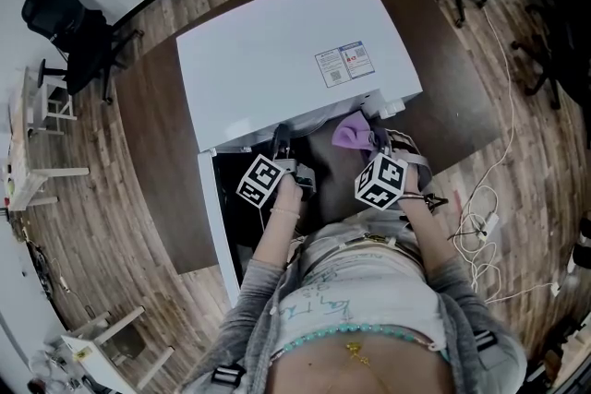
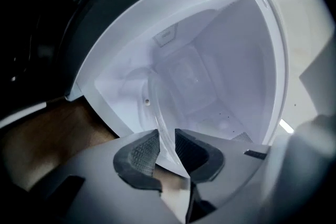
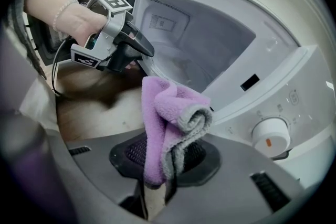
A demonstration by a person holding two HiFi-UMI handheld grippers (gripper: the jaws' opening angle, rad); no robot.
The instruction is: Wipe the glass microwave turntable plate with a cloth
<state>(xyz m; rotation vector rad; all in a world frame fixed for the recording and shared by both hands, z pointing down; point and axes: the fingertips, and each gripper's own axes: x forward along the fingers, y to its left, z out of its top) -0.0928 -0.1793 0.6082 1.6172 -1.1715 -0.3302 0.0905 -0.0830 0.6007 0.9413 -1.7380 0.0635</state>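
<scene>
Left gripper view: the left gripper is pinching the rim of the glass turntable plate, which is standing on edge before the open microwave at 12 o'clock. Right gripper view: the right gripper is clamping a purple cloth, and the left gripper is showing at 10 o'clock. Head view: the cloth is showing at 2 o'clock.
</scene>
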